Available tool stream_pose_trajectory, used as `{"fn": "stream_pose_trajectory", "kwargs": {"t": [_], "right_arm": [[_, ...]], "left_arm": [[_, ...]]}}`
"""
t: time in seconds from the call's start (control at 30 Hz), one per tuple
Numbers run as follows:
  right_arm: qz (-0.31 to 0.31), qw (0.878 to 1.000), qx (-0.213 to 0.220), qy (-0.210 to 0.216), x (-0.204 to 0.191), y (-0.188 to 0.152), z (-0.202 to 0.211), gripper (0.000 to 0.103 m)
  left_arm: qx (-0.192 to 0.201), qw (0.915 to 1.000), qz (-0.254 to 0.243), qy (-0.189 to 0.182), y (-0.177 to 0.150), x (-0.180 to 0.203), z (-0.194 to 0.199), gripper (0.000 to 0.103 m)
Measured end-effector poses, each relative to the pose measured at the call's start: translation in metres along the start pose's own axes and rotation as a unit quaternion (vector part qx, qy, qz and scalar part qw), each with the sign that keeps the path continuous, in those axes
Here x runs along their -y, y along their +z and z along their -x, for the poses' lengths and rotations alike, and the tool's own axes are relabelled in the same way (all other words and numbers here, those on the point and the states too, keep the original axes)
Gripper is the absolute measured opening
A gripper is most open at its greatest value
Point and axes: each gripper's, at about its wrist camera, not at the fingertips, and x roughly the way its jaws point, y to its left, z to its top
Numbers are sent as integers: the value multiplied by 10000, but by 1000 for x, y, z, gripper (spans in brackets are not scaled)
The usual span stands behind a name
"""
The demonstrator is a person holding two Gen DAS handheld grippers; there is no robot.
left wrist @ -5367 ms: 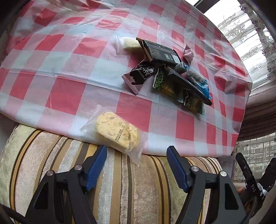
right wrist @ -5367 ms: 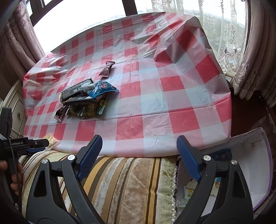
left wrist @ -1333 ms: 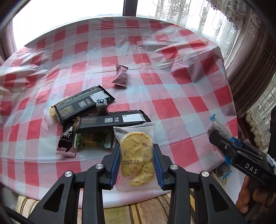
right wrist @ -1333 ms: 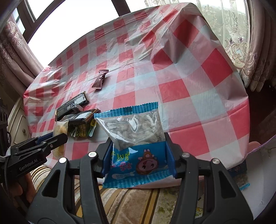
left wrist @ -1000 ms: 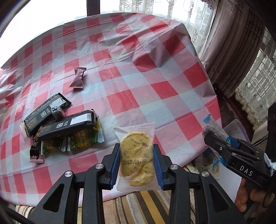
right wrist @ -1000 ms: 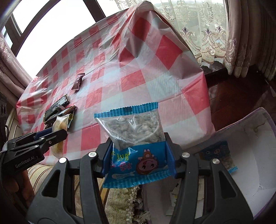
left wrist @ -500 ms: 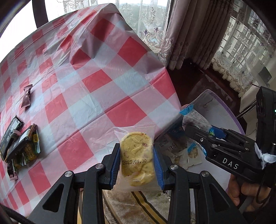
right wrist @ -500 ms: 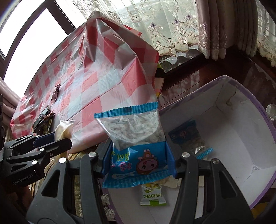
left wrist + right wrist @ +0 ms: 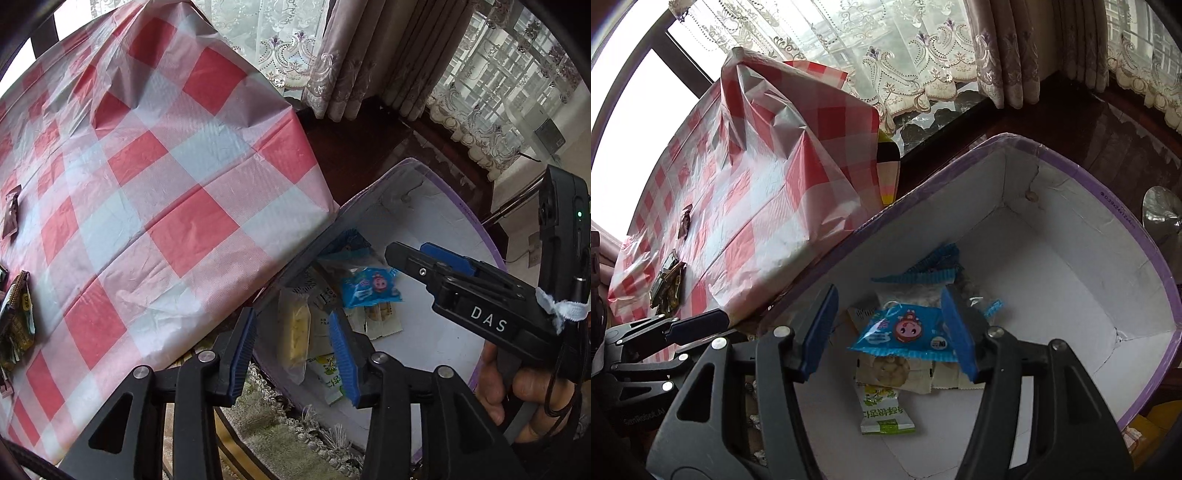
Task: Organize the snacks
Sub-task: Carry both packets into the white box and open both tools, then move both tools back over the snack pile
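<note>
Both tongs opening over purple-rimmed box (image 9: pixel 1071 158): left tongs (image 9: pixel 295 354) letting cookie pack (image 9: pixel 293 332) drop, nothing gripped; right tongs (image 9: pixel 886 332) clear of blue snack bag (image 9: pixel 905 332), now lying w/ other packs in box. Risk: cookie pack near box's near-left wall, could hang on rim & spill to rug. Left view only: person's hand (image 9: pixel 517 398) on right handle. Right view only: box's far wall, rest of snacks (image 9: pixel 666 284) on checked surface (image 9: pixel 768 206), far left

Both grippers, earlier over the table, now hang above the box (image 9: pixel 1071 158) off the table's right edge. Left gripper (image 9: pixel 297 350) jaws opening; cookie pack (image 9: pixel 293 332), clamped half a second ago, is loose between them, dropping inside. Right gripper (image 9: pixel 890 332) jaws opening too; blue pack (image 9: pixel 905 332) freed, falling onto the packets in the box.
</note>
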Motion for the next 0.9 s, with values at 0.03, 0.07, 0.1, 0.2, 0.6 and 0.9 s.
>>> {"fn": "stream_pose_trajectory", "kwargs": {"t": [0.03,0.07,0.1,0.2,0.6,0.9], "right_arm": [[11,10000,3,11,-2,0,0,62],[18,10000,2,18,-3,0,0,62],[28,10000,0,24,-5,1,-1,62],[98,9999,-10,51,-12,1,0,62],[443,9989,-8,180,-52,2,5,62],[958,9945,-137,395,-105,-3,-2,62]], "left_arm": [[13,10000,31,-7,0,-1,1,48],[28,10000,62,-15,0,-2,1,50],[59,9999,98,-16,0,-4,3,51],[191,9996,213,6,-1,-9,9,54],[1067,9932,-85,461,-6,-29,45,58],[1430,9862,386,734,-23,-88,74,58]]}}
